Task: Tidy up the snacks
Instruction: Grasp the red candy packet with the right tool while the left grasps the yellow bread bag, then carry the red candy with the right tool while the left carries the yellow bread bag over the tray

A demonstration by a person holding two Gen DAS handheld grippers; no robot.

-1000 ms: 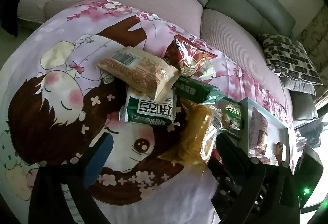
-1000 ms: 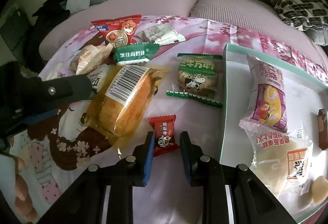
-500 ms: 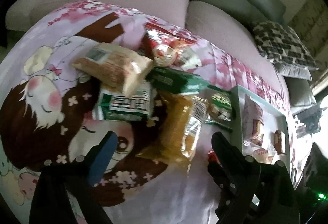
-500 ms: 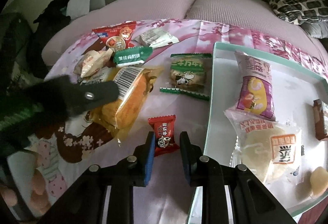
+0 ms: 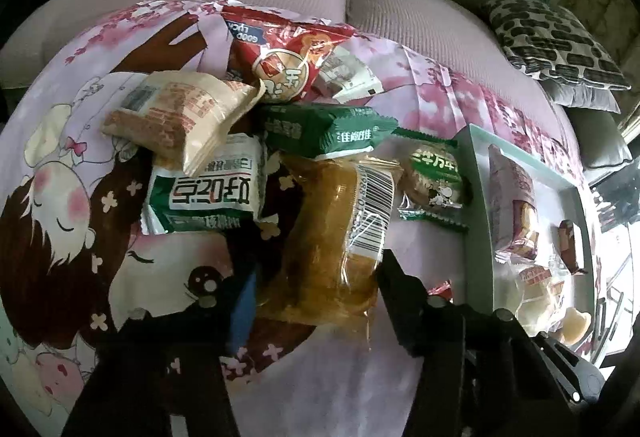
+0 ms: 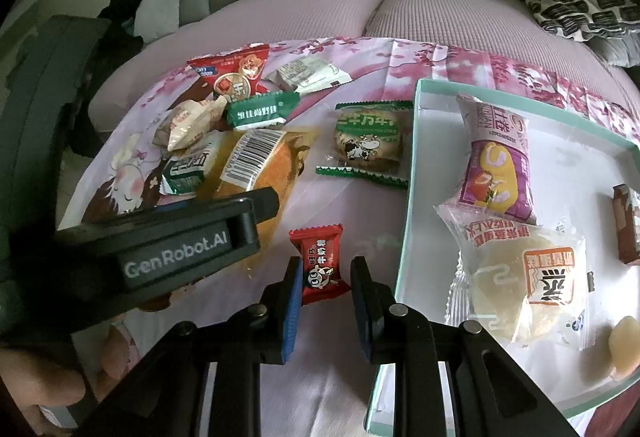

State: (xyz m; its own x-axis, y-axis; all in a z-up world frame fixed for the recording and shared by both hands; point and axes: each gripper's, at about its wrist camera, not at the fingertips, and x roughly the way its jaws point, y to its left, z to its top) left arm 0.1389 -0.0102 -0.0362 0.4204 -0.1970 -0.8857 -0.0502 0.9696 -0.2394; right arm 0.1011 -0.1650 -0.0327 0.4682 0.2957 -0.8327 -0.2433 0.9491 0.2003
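A yellow bread pack (image 5: 332,249) with a barcode label lies on the pink cartoon cloth. It sits between the fingers of my left gripper (image 5: 316,277), whose jaws are closing, and both pads touch its sides. In the right wrist view one of the left fingers (image 6: 256,205) lies across that pack (image 6: 276,165). My right gripper (image 6: 324,267) is shut on a small red candy (image 6: 320,257) just left of the tray. The teal-rimmed white tray (image 6: 414,157) holds a purple pack (image 6: 496,165), a white bun pack (image 6: 524,277) and a brown bar (image 6: 626,225).
Loose snacks lie behind the bread pack: a green pack (image 5: 332,131), a red bag (image 5: 280,61), a beige pack (image 5: 180,113), a green-and-white pack (image 5: 204,193) and a cow-print biscuit (image 5: 432,177). A grey sofa and a patterned cushion (image 5: 560,49) stand beyond.
My left gripper has come forward and down over the yellow bread pack, and its jaws have narrowed from wide open onto it. The right gripper has stayed put on the red candy.
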